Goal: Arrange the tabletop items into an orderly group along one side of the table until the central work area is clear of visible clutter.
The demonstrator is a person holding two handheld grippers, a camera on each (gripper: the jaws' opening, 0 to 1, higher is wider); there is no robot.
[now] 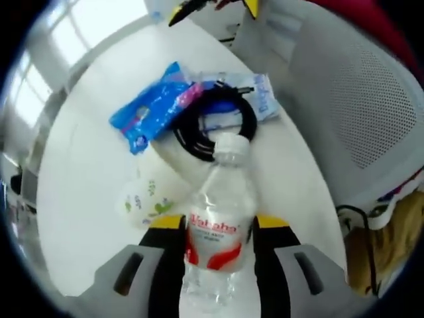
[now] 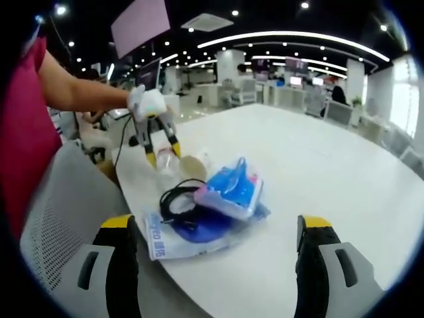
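Observation:
A clear water bottle (image 1: 215,218) with a red label stands between the jaws of my left gripper (image 1: 220,225), which is shut on it. In the right gripper view the same left gripper (image 2: 162,144), held by a gloved hand, has the bottle (image 2: 166,161) near the table's left edge. My right gripper (image 2: 217,232) is open wide with nothing between its jaws, just short of a pile. The pile is a blue packet (image 2: 232,189) (image 1: 154,106), a coiled black cable (image 2: 175,199) (image 1: 215,126) and a clear printed bag (image 2: 173,242) (image 1: 262,96).
A white packet with green print (image 1: 147,199) lies beside the bottle. A pale mesh chair (image 1: 358,99) (image 2: 56,218) stands against the table edge. The white table (image 2: 318,165) stretches far to the right. A person's arm in a red sleeve (image 2: 73,96) reaches in.

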